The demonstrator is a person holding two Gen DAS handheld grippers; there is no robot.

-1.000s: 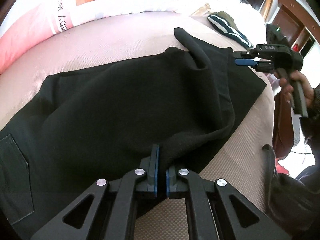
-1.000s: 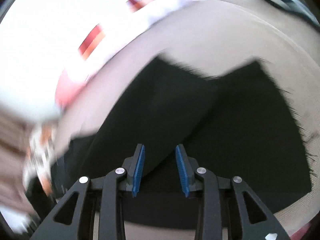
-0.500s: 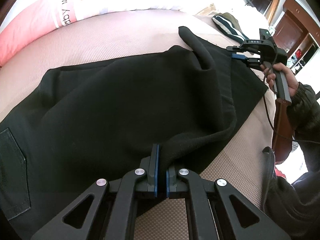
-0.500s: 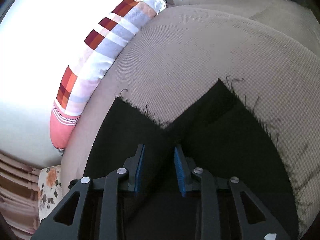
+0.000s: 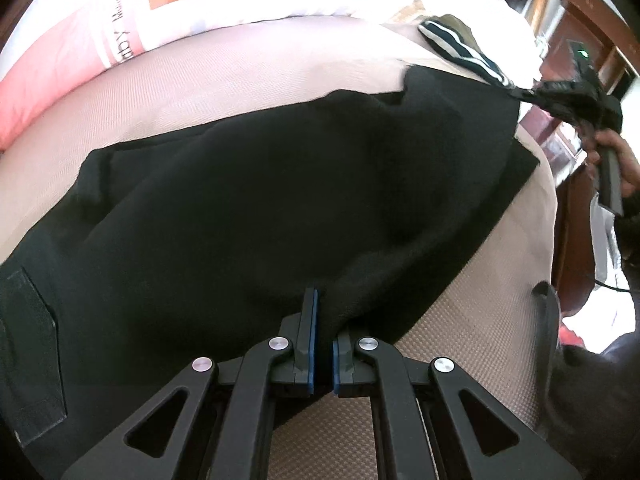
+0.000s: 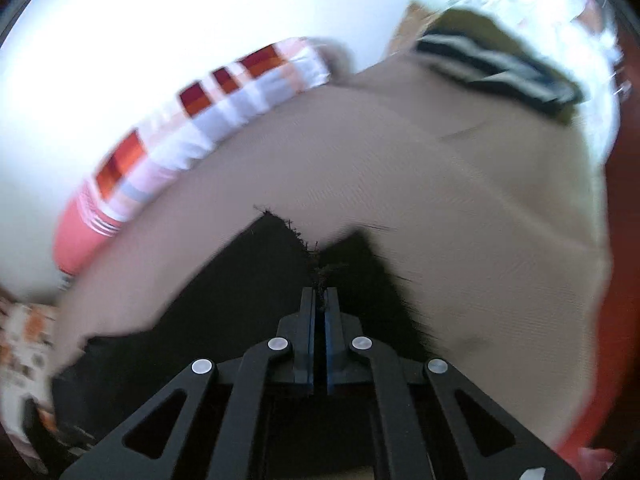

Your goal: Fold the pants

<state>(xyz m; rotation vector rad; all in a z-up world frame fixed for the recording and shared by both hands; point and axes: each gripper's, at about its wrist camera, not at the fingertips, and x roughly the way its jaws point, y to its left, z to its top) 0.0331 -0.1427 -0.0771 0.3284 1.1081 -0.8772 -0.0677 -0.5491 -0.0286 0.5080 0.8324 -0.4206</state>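
Observation:
Black pants (image 5: 260,200) lie spread across a beige mattress (image 5: 224,72), with a back pocket at the lower left. My left gripper (image 5: 323,322) is shut on a bunched fold at the pants' near edge. My right gripper (image 6: 319,300) is shut on the frayed hem (image 6: 320,268) of a pant leg; it also shows in the left wrist view (image 5: 524,94), at the far right end of the pants, pinching the cloth and lifting it off the bed.
A pink and white pillow with orange checks (image 5: 160,16) lies along the far edge of the bed. A folded dark garment with white stripes (image 5: 460,48) sits at the far right corner. The bed's right edge drops off near wooden furniture (image 5: 592,32).
My right gripper closed from open onto the frayed pant hem and lifted it. The upper layer is now pulled taut between both grippers. My left gripper stays shut on the fold.

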